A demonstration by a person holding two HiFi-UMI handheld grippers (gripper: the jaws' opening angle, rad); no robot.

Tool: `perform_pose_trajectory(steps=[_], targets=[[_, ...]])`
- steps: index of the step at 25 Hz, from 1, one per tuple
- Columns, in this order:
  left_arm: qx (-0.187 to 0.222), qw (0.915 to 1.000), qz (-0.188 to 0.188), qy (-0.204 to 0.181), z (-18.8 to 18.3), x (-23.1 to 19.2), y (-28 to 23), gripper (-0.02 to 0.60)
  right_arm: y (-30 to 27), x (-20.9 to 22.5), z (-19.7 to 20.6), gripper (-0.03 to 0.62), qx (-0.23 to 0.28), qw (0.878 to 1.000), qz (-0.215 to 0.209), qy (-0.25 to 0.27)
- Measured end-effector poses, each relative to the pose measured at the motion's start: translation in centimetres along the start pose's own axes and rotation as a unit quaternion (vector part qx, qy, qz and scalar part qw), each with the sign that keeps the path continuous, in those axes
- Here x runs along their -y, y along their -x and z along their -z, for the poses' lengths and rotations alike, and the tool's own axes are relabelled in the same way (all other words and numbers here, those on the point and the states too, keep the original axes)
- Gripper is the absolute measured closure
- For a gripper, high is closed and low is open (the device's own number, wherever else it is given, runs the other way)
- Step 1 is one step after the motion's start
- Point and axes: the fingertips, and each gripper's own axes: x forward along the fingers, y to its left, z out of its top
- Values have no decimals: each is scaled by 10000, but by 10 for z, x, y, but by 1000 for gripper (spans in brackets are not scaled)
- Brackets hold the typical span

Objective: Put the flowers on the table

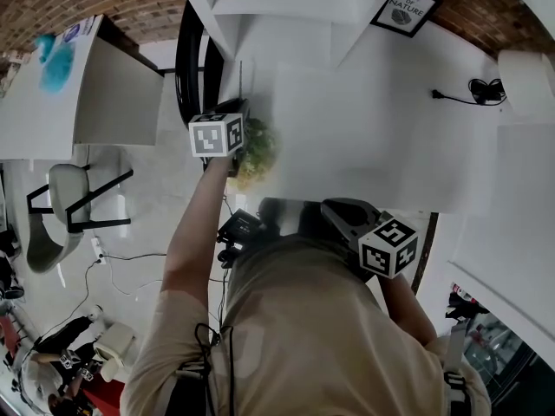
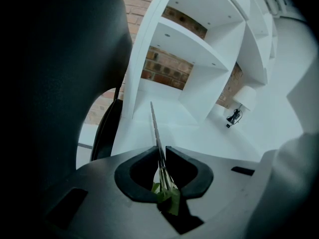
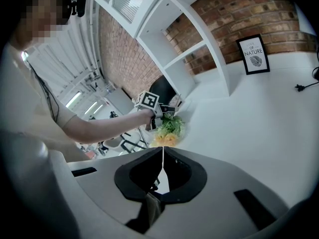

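A bunch of green and yellow flowers (image 1: 257, 151) hangs over the left edge of the white table (image 1: 381, 137). My left gripper (image 1: 236, 108) is shut on its stems. In the left gripper view the jaws (image 2: 160, 152) pinch a thin stem (image 2: 154, 123) that sticks out ahead over the table, with green leaves (image 2: 168, 197) just behind the jaws. The right gripper view shows the flowers (image 3: 168, 131) under the left gripper's marker cube (image 3: 148, 100). My right gripper (image 1: 342, 213) stays close to my body, shut with nothing in it (image 3: 163, 151).
A white shelf unit (image 1: 286, 7) stands at the back of the table against a brick wall. A framed print (image 1: 406, 9) leans at the back. A black cable and plug (image 1: 473, 94) lie at the right. A black chair back (image 1: 186, 59) is left of the table.
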Motion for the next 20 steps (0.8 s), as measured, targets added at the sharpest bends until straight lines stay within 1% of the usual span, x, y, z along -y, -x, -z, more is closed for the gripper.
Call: perform_pose_trajectory(steps=[7,9,13,20], targets=[[-97,9999,-63,60,3,-9,-4,541,1,-1,6,571,-26,10000,17,8],[-179,9998,-69,54,4,-10,-7,541,1,-1,5,571,-33,10000,16,20],[-386,9992,-97,-74,6,-13,-14,540,1,0,1,571,-16,10000,20,58],[-512,9984,-167,-192,9,-15,-17,534,0,0,-1,571,-17,10000,-1,80]])
